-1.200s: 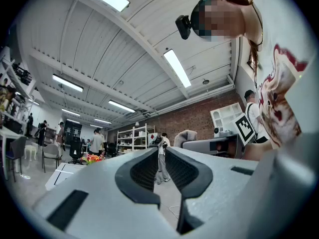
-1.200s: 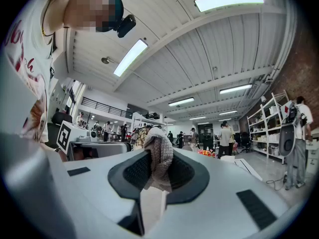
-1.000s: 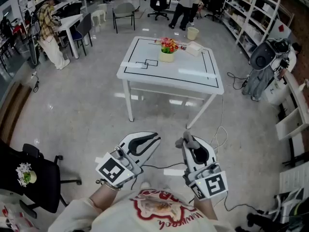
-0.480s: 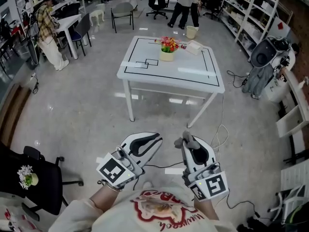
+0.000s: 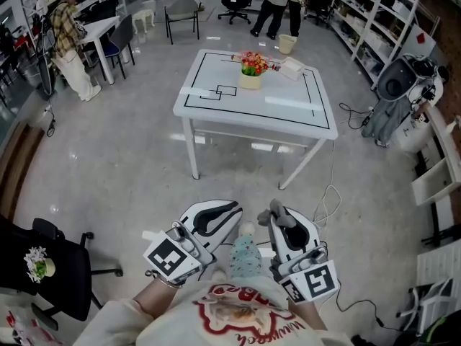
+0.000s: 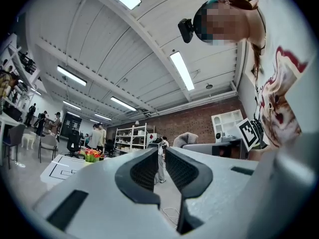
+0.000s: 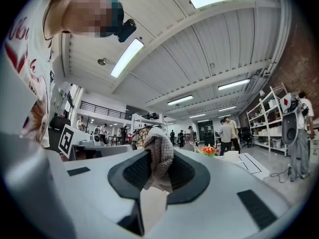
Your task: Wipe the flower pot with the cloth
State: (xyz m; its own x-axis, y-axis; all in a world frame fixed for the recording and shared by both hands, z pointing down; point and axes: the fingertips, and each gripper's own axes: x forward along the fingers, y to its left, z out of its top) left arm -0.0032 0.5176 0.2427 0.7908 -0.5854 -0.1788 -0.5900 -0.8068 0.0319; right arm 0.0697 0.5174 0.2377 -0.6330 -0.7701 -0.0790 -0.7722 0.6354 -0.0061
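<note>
**Cloth Clamped in Right Claw, Pot Well Apart on the Bench**

Both claws were held side by side low in the head view, over the grey floor (image 5: 130, 164). They were well apart from the white bench (image 5: 252, 117), which stood at 12 o'clock from them. The right claw (image 5: 276, 216) was clamped on a bunched grey-beige cloth (image 7: 159, 158). Its own view showed the fabric pinched between the dark pads and bulging above the tips. The left claw (image 5: 232, 207) had its jaws drawn together with nothing between them. A knee in pale patterned trousers (image 5: 245, 256) showed between the two claws.

The flower pot (image 5: 250, 82), pale yellow with red and orange blooms, stood upright on the bench toward its 12 o'clock edge, touched by neither claw. A pale boxy item (image 5: 292, 69) lay near the pot at its 2 o'clock. Black lines marked out the benchtop. A black chair (image 5: 61, 265) stood at 9 o'clock from the left claw. White shelves (image 5: 382, 27) lined the room at 2 o'clock from the bench.
</note>
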